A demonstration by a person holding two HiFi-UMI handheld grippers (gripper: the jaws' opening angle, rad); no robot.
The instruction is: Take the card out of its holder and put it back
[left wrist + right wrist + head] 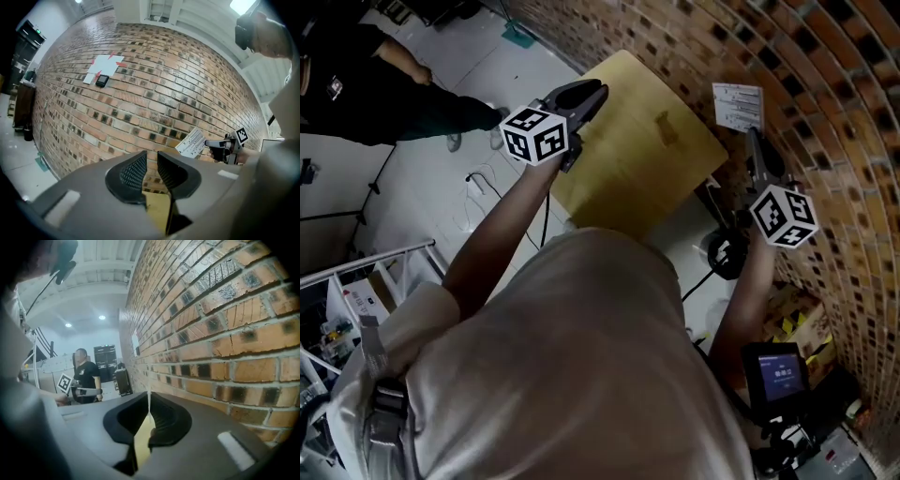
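Head view: the right gripper [754,141] pinches the card [738,105] by its lower edge, close beside the brick wall [834,122]. The left gripper [592,92] hangs well apart. Left gripper view: its jaws stand narrowly apart and empty, with the card off to their right. Right gripper view: the jaws are closed on the card, which rises edge-on from between them.

Overhead ceiling lights [101,317] shine bright, fisheye distortion bends the edges, and corners darken.
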